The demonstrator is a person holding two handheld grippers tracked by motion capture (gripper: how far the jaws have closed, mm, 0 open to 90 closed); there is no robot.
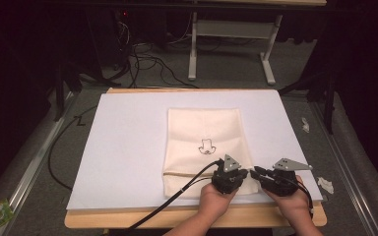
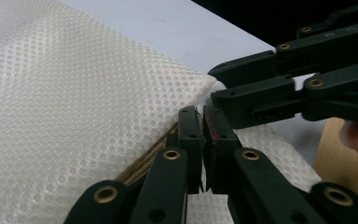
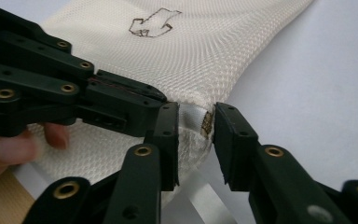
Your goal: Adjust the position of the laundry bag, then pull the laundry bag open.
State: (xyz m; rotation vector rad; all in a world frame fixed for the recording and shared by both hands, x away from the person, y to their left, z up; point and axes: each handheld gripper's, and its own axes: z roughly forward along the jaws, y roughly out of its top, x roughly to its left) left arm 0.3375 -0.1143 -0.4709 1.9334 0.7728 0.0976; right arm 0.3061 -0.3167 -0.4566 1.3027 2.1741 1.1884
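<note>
grippers meet at the near right corner of a mesh bag [image 1: 204, 142]: left gripper [image 2: 201, 116] pinched on its zipper, right gripper [image 3: 196, 122] narrowly parted around the corner.

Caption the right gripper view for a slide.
Right gripper open around the mesh bag's zipper-end corner, left gripper closing in beside it.

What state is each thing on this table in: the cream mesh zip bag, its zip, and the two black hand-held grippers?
Cream mesh zip bag: lying flat on the white sheet.
Tan zip: looks closed along the part in view.
Left black gripper: jaws nearly shut at the zip's end; whether it pinches anything is unclear.
Right black gripper: jaws apart, straddling the bag's white corner tab.
</note>
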